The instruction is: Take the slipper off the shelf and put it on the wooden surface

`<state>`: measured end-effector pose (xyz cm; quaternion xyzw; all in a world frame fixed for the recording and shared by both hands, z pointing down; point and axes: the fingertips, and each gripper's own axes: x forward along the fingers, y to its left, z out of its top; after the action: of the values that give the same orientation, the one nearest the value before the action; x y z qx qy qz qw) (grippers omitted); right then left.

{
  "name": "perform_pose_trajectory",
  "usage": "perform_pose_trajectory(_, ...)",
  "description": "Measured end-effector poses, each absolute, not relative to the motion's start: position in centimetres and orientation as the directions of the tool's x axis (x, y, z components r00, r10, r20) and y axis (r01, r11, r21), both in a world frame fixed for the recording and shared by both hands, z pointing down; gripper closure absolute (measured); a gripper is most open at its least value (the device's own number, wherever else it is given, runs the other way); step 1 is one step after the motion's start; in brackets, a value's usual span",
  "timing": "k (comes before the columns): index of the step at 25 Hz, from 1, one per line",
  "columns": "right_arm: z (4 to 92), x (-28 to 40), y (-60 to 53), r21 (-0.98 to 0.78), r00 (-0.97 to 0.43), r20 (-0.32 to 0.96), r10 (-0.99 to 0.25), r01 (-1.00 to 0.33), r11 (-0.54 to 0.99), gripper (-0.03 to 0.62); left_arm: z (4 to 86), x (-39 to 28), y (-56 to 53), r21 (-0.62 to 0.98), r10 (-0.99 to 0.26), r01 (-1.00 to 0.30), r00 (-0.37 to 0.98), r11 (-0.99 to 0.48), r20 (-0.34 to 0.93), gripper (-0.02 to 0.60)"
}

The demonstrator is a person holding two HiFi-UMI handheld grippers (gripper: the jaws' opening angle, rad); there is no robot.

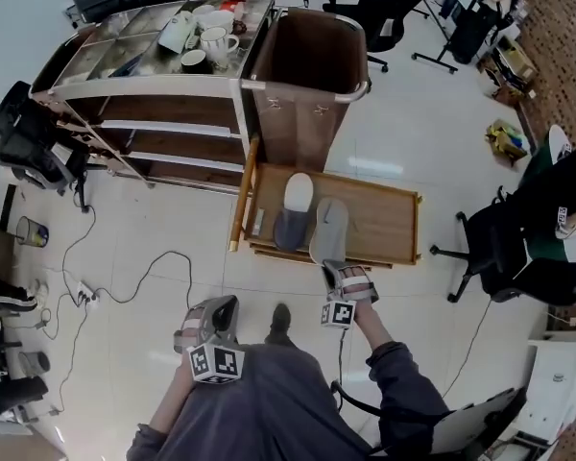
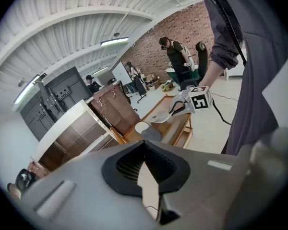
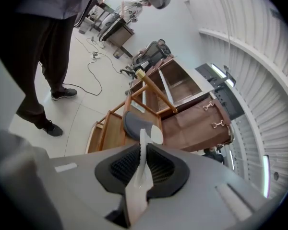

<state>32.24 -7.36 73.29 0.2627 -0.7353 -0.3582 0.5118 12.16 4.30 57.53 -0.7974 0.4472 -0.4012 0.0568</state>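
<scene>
Right gripper view: my right gripper (image 3: 144, 152) pinches the slipper (image 3: 135, 195) edge-on, most of it hidden. A second slipper (image 1: 296, 205) lies on the wooden surface (image 1: 384, 224); my left gripper (image 2: 145, 145) is pressed together.

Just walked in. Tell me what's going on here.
A person is working with a handheld gripper in each hand. The right gripper is clamped on the edge of a grey slipper and holds it over the low wooden surface. A second slipper already lies there. The left gripper is shut and empty, held low by the person's body.
</scene>
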Motion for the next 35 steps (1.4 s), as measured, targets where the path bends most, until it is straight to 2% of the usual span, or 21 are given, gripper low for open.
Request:
perform_pose_trajectory(6,78.5,34.2,-11.8,0.743,-0.327,0.633,-0.702,0.001,0.669,0.537,57.8,11.4,4.9,-0.465,-0.762,-0.705,0.165,-0.535,0.626,0.565)
perform_pose_trajectory(11,83.1,33.7,-11.4,0.608,-0.297,0.758,-0.581,-0.001,0.794,0.509,58.2,11.5,5.6,-0.454,-0.744,-0.716,0.135,-0.529,0.654,0.565)
perform_pose_trajectory(13,84.5,33.8,-11.1,0.537,-0.262,0.802,-0.536,-0.075,0.840,0.472,58.2,11.8,5.6,-0.449,-0.737,-0.713,0.140,-0.538,0.662,0.565)
perform_pose_trajectory(16,84.5,34.1,-11.1,0.455,-0.220,0.833,-0.508,-0.253,0.854,0.362,58.4,12.3,5.7,-0.438,-0.726,-0.705,0.159,-0.558,0.669,0.565)
perform_pose_trajectory(19,82.4,33.9,-10.2,0.463,-0.210,0.805,-0.555,-0.362,0.809,0.359,58.8,12.8,6.2,-0.427,-0.714,-0.689,0.188,-0.585,0.674,0.565)
perform_pose_trajectory(25,75.7,33.6,-4.0,0.518,-0.210,0.715,-0.667,-0.482,0.707,0.381,59.4,15.1,8.5,-0.398,-0.685,-0.636,0.297,-0.662,0.665,0.565)
perform_pose_trajectory(35,64.2,28.7,11.2,0.482,-0.201,0.649,-0.734,-0.638,0.601,0.413,58.2,15.6,16.6,-0.405,-0.677,-0.561,0.452,-0.722,0.580,0.565)
